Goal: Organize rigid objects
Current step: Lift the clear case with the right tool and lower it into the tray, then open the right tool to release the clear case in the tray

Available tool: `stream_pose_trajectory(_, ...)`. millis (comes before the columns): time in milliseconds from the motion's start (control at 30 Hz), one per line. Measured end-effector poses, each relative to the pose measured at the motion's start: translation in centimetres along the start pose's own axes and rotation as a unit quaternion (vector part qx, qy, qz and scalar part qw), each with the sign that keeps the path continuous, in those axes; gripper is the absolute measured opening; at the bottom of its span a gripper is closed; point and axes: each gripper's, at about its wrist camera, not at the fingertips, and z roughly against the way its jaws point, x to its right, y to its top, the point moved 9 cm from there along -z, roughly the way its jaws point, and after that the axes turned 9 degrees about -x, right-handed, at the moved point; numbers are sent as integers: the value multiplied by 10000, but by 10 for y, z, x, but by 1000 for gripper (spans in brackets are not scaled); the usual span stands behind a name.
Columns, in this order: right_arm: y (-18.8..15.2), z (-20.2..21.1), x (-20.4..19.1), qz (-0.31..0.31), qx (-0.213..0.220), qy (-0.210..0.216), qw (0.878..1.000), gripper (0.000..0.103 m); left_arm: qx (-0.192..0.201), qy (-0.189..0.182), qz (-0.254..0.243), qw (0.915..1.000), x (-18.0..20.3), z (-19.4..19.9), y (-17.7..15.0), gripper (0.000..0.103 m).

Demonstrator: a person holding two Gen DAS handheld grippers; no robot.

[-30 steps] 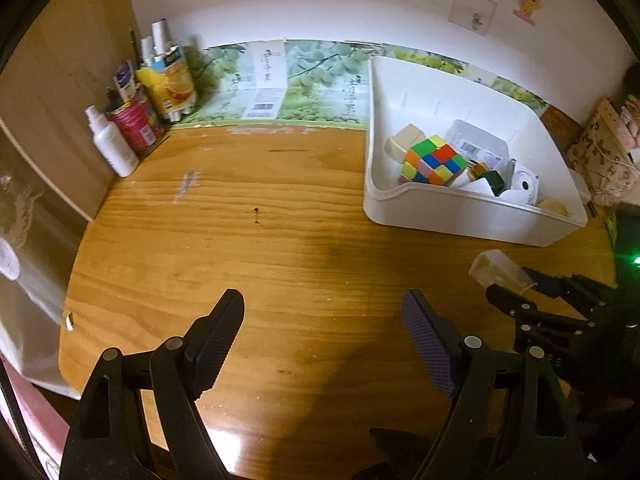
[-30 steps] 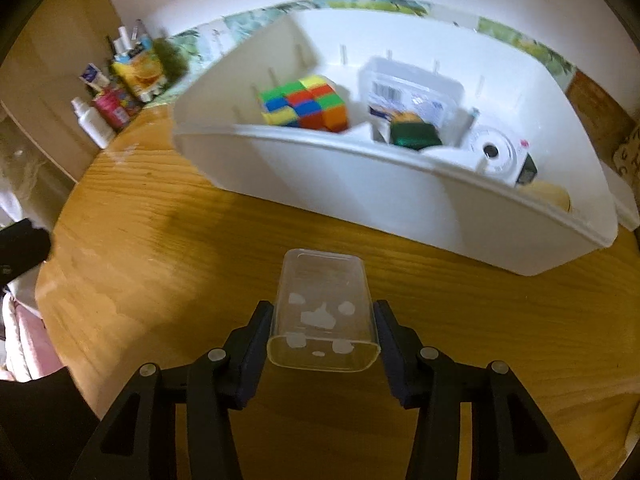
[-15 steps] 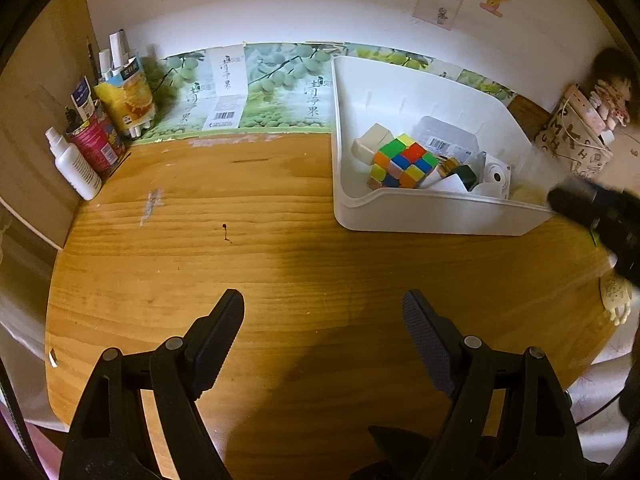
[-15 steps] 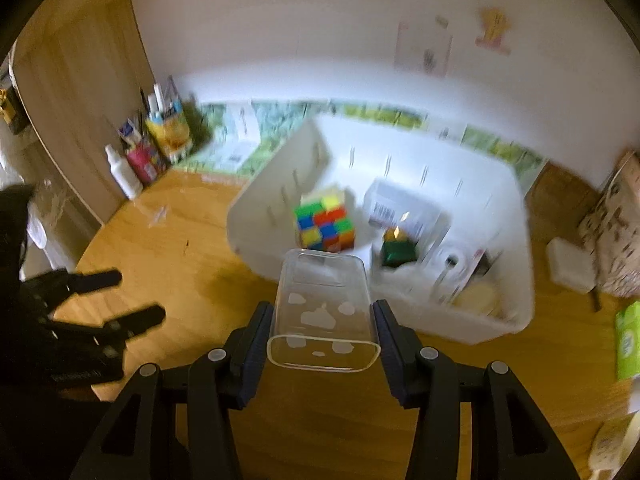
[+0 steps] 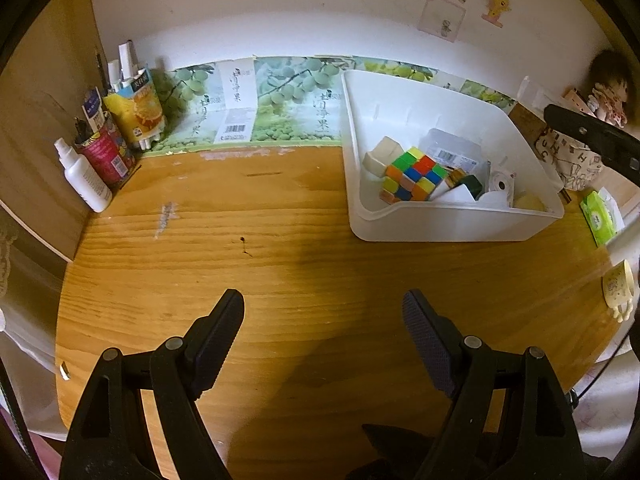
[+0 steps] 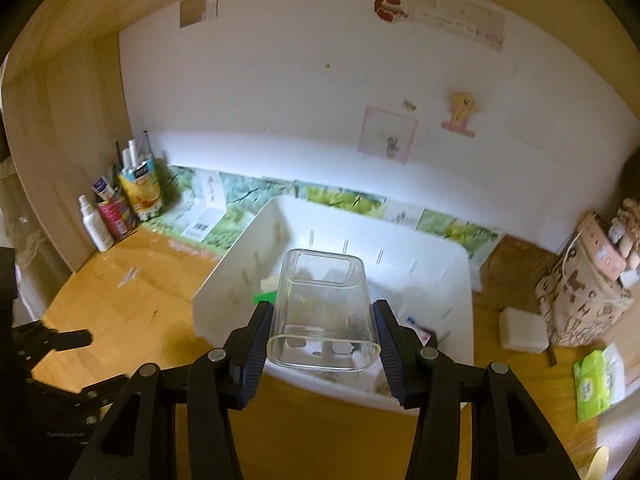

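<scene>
So a second ago my right hand-held gripper (image 6: 323,344) was down low by the table (image 5: 280,272) with the front wall of the white bin (image 5: 456,224) filling the view. Now it's come way up and I'm looking down over that bin, with the clear plastic container (image 6: 322,312) still pinched between the pads, hanging above the bin's near wall. Basically the lift is done and what's left is carrying it in and letting go, I reckon. Inside the bin there's already a colour cube (image 5: 412,176) near the left wall plus some small stuff right of it, so I'd aim for the empty back part. My left hand-held gripper (image 5: 324,320) is spread wide, nothing in it, hovering over bare table in front of the bin.
</scene>
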Motion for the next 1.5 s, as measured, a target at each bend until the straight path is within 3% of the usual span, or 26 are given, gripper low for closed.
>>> stream_pose_trajectory(533,10,-40,17,-210,4,-351,9992,52,48,27,-31,10000,-5,5,-5,84)
stream_pose_trajectory(633,10,-40,21,-295,36,-377,9988,70,63,61,-13,10000,-6,7,-8,84)
stream_pose_trajectory(967,5,-27,27,-394,178,-372,9984,80,180,119,128,9997,1,19,-12,84)
stream_pose_trajectory(1267,-33,-13,26,-521,-155,-9,9985,81,96,80,377,9992,29,23,-21,84)
stream_pose_trajectory(1500,-80,7,32,-732,-600,217,9953,86,0,-187,804,9966,51,30,-27,84)
